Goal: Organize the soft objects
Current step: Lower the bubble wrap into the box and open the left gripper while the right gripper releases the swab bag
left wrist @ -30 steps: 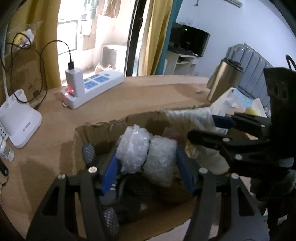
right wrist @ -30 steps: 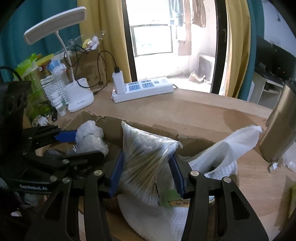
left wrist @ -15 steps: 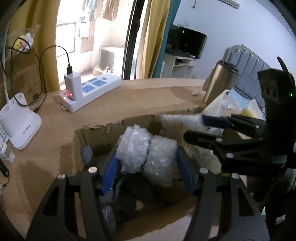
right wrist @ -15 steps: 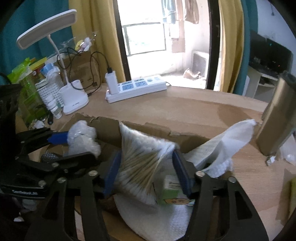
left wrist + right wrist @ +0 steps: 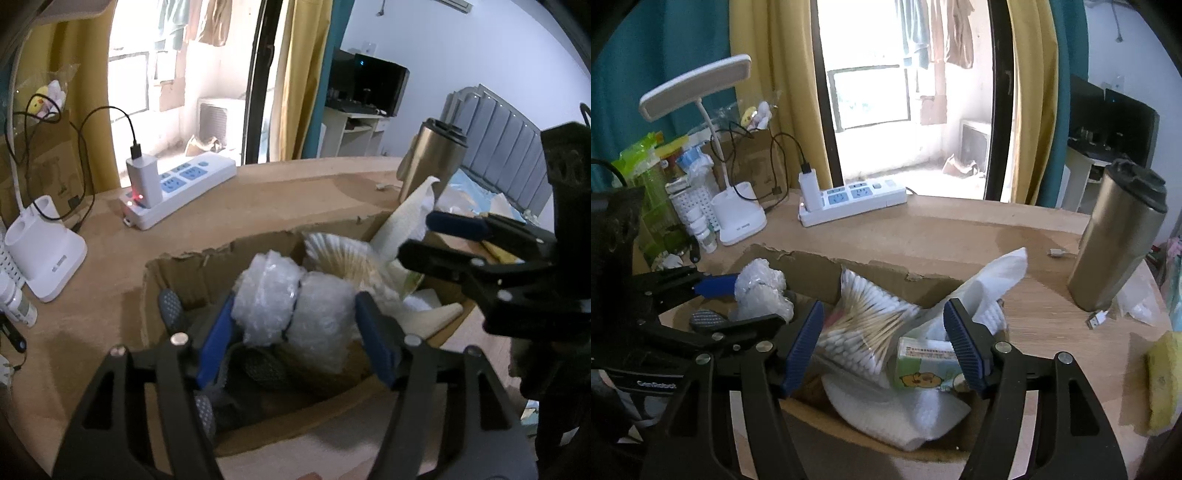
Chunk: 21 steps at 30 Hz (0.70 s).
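A torn cardboard box [image 5: 258, 243] [image 5: 886, 275] sits on the wooden table. My left gripper [image 5: 295, 325] is shut on a bubble wrap roll [image 5: 291, 306] over the box's left side; the roll also shows in the right wrist view [image 5: 759, 291]. My right gripper [image 5: 886, 339] is open above the box's right side. Below it a bag of cotton swabs [image 5: 864, 328] lies loose in the box, with a tissue pack [image 5: 927, 365] and white paper towel [image 5: 993, 277]. Dark textured items [image 5: 170, 302] lie at the box's bottom.
A white power strip [image 5: 849, 201] with a charger, a desk lamp [image 5: 738, 218] and small bottles [image 5: 698, 225] stand behind the box. A steel tumbler [image 5: 1119, 236] stands right. A yellow sponge [image 5: 1163, 384] lies at the right edge.
My right gripper has opened and drawn back a little, letting go of the cotton swab bag, which now lies in the box. My left gripper still holds the bubble wrap.
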Tool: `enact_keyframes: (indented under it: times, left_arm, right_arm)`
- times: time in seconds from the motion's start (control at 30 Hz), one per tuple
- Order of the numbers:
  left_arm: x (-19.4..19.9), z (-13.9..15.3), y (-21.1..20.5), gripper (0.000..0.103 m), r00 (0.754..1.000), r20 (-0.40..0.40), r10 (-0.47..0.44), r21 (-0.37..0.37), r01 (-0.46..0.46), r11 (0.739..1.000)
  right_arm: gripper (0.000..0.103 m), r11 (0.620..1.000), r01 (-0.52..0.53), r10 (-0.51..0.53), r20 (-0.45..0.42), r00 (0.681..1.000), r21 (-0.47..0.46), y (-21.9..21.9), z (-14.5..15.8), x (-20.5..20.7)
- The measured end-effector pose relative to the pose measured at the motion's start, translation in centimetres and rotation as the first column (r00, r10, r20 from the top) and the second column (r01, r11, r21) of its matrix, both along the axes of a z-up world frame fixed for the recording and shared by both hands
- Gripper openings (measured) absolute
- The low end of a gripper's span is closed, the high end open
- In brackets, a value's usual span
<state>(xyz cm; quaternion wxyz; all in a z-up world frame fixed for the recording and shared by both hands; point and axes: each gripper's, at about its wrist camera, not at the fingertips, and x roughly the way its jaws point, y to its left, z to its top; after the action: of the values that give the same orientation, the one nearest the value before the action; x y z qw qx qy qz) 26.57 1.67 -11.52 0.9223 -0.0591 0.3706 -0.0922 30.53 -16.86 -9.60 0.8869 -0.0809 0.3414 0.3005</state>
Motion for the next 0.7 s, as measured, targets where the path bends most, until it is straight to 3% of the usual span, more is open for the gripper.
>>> enact_keyframes:
  times: [0.03,0.1,0.17,0.43,0.7]
  left_arm:
    - [-0.2,0.1,-0.1,0.070,1.000,0.004,0.002,0.002,-0.002,1.000]
    - [-0.6,0.7,-0.2,0.086,1.000,0.016,0.010,0.004,-0.010,1.000]
    - [-1.1,1.2,-0.1,0.094,0.999,0.032,0.020,-0.001,-0.020,1.000]
    - [-3.9,3.0,0.0,0.095,0.996,0.080,0.042,-0.022,-0.040,0.999]
    - [-7.3,5.6,-0.9,0.095,0.986,0.163,0.043,0.004,-0.044,0.999]
  right_arm:
    - [0.071,1.000,0.000,0.000,0.003,1.000,0.001,-0.1,0.1,-0.2]
    - [0.071,1.000,0.001,-0.001,0.011,1.000,0.005,-0.5,0.5,-0.7]
    - [0.071,1.000,0.003,-0.003,0.020,1.000,0.007,-0.7,1.0,-1.3]
    - [0.071,1.000,0.002,-0.003,0.060,0.998,0.018,-1.6,2.8,-4.0]
    - [0.071,1.000,0.007,-0.009,0.094,0.996,0.023,-2.5,4.4,-7.2]
